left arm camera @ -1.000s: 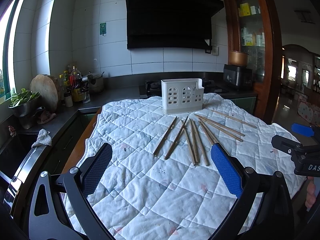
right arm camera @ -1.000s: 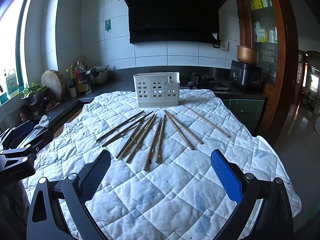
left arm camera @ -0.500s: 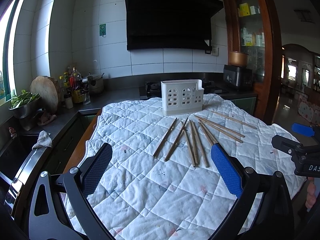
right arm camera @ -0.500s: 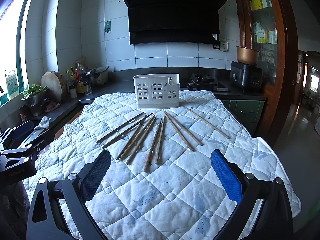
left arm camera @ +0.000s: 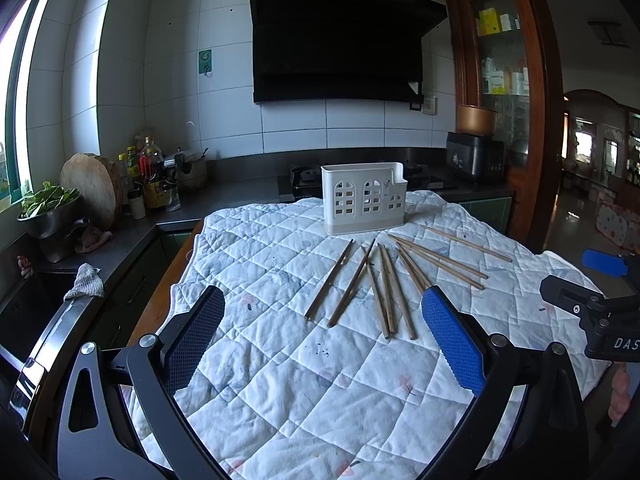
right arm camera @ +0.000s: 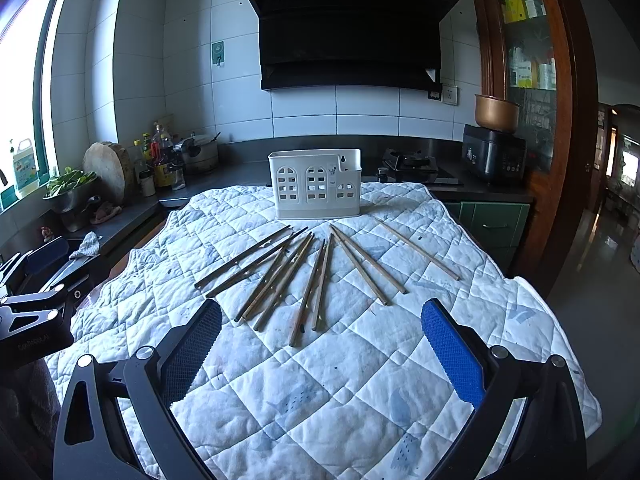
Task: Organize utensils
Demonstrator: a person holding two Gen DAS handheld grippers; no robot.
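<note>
Nothing much has moved: both my grippers, left (left arm camera: 322, 336) and right (right arm camera: 320, 346), still hover spread and empty above the quilt (right arm camera: 340, 380). Chopsticks (right arm camera: 316, 276) lie fanned before the holder (right arm camera: 316, 182). Next, probably, pinching one.

Dim, window-lit, fisheye-warped edges

Quilted cloth (right arm camera: 352, 368), black hood (right arm camera: 348, 28), round board (right arm camera: 110, 172)

We hold our left gripper (left arm camera: 322, 320) and right gripper (right arm camera: 321, 334) level and side by side, both with jaws spread wide and nothing between the blue pads.
</note>
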